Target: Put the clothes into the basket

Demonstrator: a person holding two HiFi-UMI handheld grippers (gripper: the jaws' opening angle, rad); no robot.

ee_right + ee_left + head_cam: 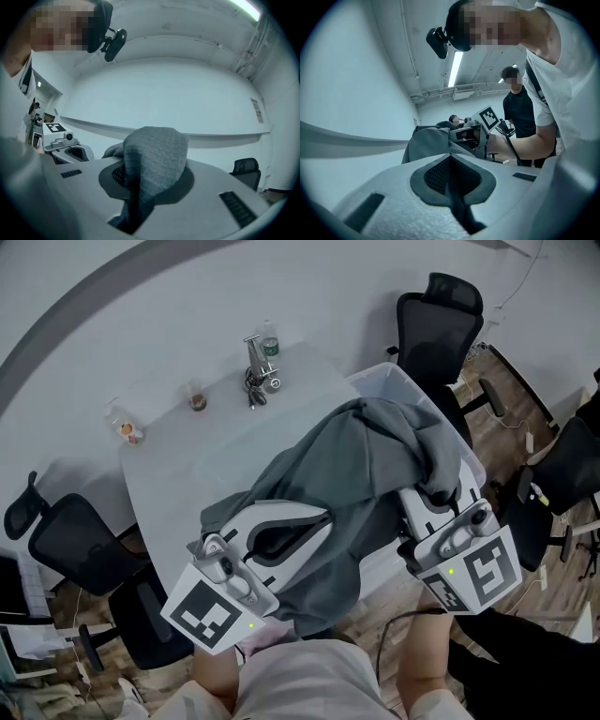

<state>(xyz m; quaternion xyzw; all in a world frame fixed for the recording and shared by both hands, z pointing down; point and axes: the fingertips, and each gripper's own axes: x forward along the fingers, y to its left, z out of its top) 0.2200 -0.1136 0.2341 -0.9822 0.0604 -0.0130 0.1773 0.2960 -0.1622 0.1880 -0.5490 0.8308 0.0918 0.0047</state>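
White table [187, 456] fills the head view, with dark office chairs [436, 320] at its far right and near left. At the table's right side sits a pale, translucent basket [394, 381]. Near the far edge I see a small bottle [270, 345], a cup [197, 397] and a shiny metal object [255, 376] that I cannot identify.

The grey garment [375, 456] hangs in the air between my two tools. Its upper part is draped over the basket's near side, and a fold hangs below toward the person's legs.

My left gripper [298, 521] has its jaws together, with a thin strip of the grey cloth pinched in the slit. My right gripper [419, 498] is clamped on a thick bunch of the same garment — in its own view the knit bulges up over the closed jaws.
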